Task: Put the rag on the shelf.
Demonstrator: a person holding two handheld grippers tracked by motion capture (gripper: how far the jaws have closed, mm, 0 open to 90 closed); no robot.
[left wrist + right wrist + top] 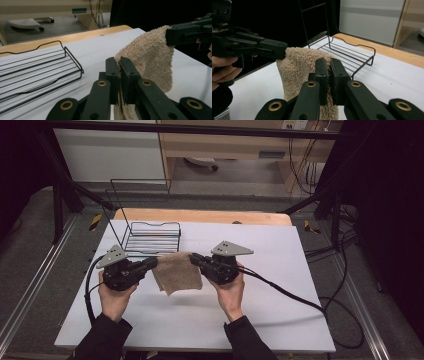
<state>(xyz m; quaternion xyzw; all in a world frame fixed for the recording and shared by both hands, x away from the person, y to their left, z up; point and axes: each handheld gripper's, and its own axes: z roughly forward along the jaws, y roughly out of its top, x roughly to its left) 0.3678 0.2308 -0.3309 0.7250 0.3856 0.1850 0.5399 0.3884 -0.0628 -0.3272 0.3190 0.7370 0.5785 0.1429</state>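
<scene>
Holding small beige terry-cloth towel (176, 271) above white table (280, 270); left gripper (150, 263) and right gripper (196, 259) each clamp a top corner. I judge either thin pinch could slip, dropping it.

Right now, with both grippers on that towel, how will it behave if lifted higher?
Likely floppy: the towel sags between the left gripper and right gripper. Probably light. Its looped pile looks grippy, so slipping seems unlikely.
</scene>
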